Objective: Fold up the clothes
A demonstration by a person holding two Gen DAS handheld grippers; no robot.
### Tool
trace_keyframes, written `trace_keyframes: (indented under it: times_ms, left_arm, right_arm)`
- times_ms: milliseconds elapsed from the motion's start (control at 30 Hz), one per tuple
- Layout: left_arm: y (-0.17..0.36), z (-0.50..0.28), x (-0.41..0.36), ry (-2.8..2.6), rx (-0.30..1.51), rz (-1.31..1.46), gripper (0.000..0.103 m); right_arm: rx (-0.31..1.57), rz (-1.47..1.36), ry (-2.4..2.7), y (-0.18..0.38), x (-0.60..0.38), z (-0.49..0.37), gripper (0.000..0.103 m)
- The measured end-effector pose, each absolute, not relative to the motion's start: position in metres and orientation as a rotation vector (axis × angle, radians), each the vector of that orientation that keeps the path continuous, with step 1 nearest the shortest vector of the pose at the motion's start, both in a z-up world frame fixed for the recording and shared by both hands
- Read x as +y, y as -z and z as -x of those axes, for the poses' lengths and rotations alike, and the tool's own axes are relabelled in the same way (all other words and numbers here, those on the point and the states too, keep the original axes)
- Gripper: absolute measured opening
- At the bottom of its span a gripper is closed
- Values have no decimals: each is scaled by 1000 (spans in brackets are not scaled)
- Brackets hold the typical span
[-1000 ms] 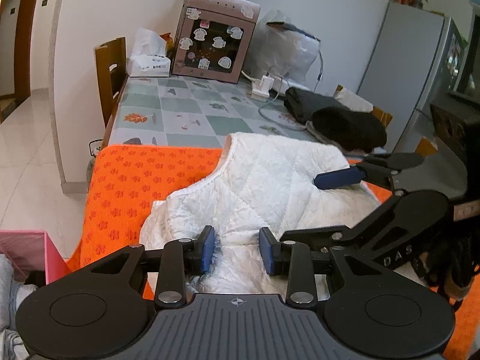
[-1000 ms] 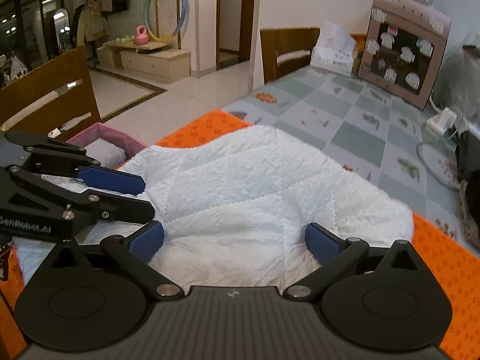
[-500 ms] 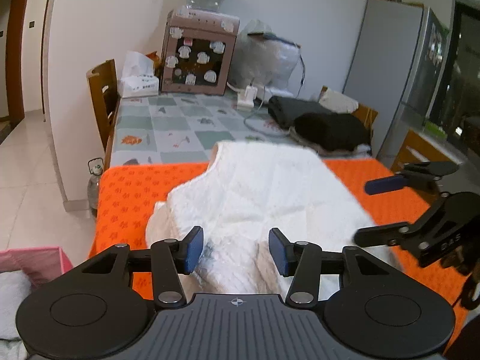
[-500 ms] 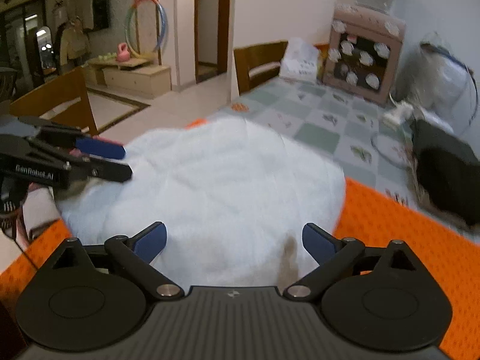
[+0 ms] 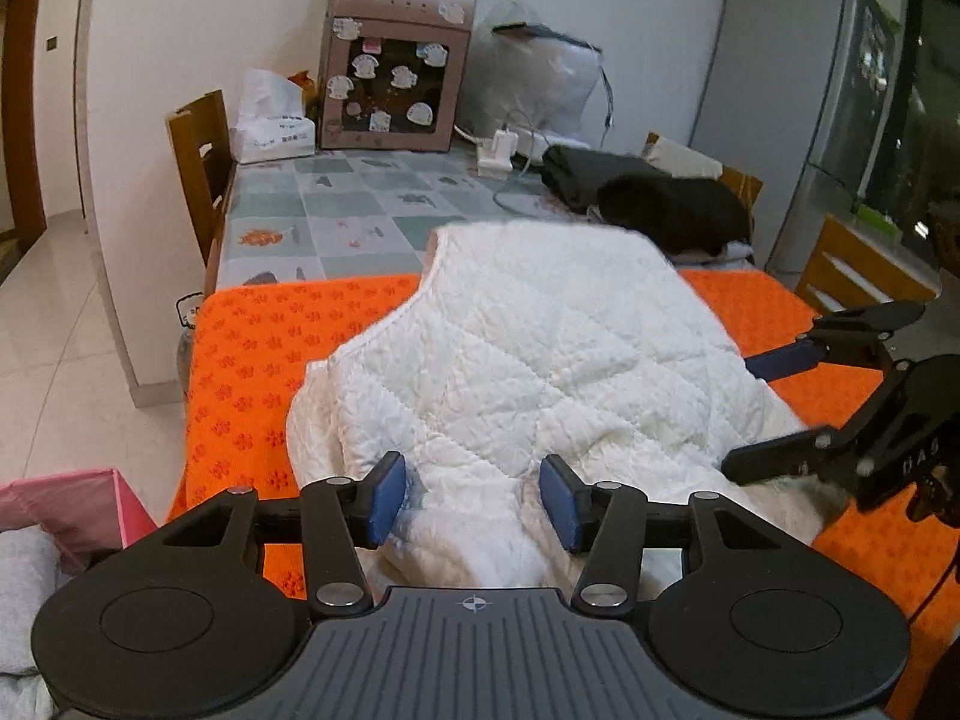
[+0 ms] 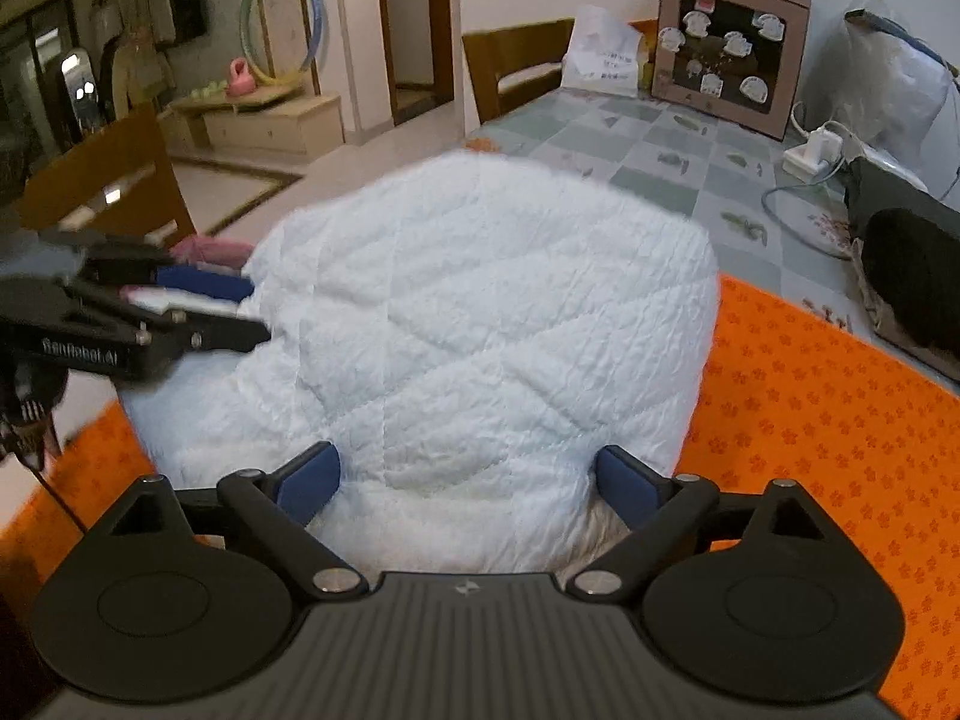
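While your left gripper (image 5: 474,501) tilts down with jaws apart, your right gripper (image 6: 465,483) is closing, wide, both over the white vest (image 5: 540,360) mid-frame; "GenRobot.AI" label looks blurry.

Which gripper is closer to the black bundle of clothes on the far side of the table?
Right. The right gripper sits at the white quilted vest's edge on the side of the black clothes; the left gripper is at the opposite edge, farther away.
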State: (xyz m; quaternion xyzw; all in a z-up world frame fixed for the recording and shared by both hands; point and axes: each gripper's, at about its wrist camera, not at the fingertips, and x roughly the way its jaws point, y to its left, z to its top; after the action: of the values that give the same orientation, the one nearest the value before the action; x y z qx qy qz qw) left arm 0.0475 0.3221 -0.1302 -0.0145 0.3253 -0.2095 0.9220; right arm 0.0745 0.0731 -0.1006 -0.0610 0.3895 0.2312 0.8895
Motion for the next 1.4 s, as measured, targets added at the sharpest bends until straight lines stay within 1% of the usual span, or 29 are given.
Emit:
trace_keyframes:
  times_ms: [167,300,500,667,800,867,900,933,967,1000,1067,1133,1267,1400]
  left_arm:
    - [104,-34,328,451,599,93,55]
    - [99,-28,330,441,591,111,55]
    - [110,-30,326,421,652,82,55]
    - [125,-42,321,403,700,69,55]
    - [127,-44,325,404,692,103,56]
    - [121,-41,327,412,677,115,60]
    - [117,-39,328,420,664,127,65]
    - [113,-36,331,429,647,149,75]
    - [109,-35,334,423,628,177,89]
    - [106,-33,338,416,608,206,93]
    - [103,-32,347,403,587,265,94]
    - [106,-37,356,372,604,329,96]
    - [121,-56,371,339,692,439,96]
    - [137,-69,380,385,752,540,97]
  right_arm:
    - [717,70,-448,60,59,-91,94]
    - [686,33,-429,47,48,-127,93]
    - [756,73,-451,69,58,-179,88]
    - [811,150,-462,98,77,-194,90]
    - [800,142,-460,101,76,-192,91]
    - [784,135,-461,96,74,-189,91]
    - [773,117,-457,90,71,-185,91]
    - [762,97,-453,84,66,-181,92]
    - [750,77,-449,79,62,-177,93]
    - [741,59,-438,74,57,-172,95]
    - [722,23,-413,65,46,-161,97]
    - [734,-8,-402,64,36,-151,99]
    - [796,-88,-387,71,16,-132,100]
    - [868,-238,-375,92,-5,-120,101]
